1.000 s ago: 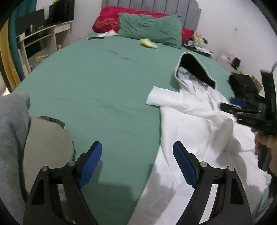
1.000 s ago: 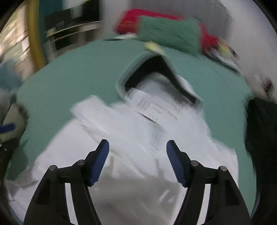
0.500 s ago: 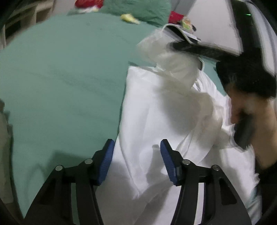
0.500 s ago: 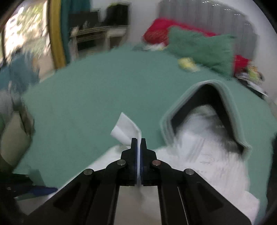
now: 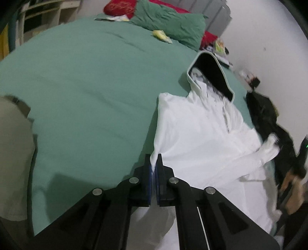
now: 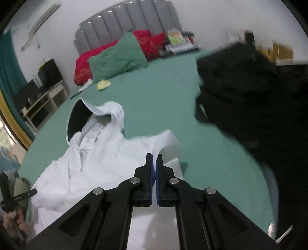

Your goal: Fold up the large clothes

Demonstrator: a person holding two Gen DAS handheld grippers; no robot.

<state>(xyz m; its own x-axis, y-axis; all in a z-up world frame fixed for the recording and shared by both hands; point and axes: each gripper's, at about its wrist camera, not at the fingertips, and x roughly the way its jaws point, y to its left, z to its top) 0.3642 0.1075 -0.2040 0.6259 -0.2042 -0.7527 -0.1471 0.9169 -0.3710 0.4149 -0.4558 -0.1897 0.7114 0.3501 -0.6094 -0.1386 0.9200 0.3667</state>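
Observation:
A white hooded garment lies along the right side of the green bed, with its dark-lined hood pointing to the pillows. My left gripper has its jaws closing, and the pads pinch the garment's left side edge. In the right wrist view the same garment lies to the left, hood up. My right gripper is shut on white sleeve fabric, which is drawn out to the right. The left gripper's tip shows at the lower left there.
A heap of black clothes lies on the bed's right side, next to the garment. A green pillow and a red one sit at the headboard. A beige item lies at the bed's left edge. Shelves stand beyond.
Both grippers went from open to shut on the white garment. The left one sank onto its side edge. The right one swung right, drawing the sleeve across.

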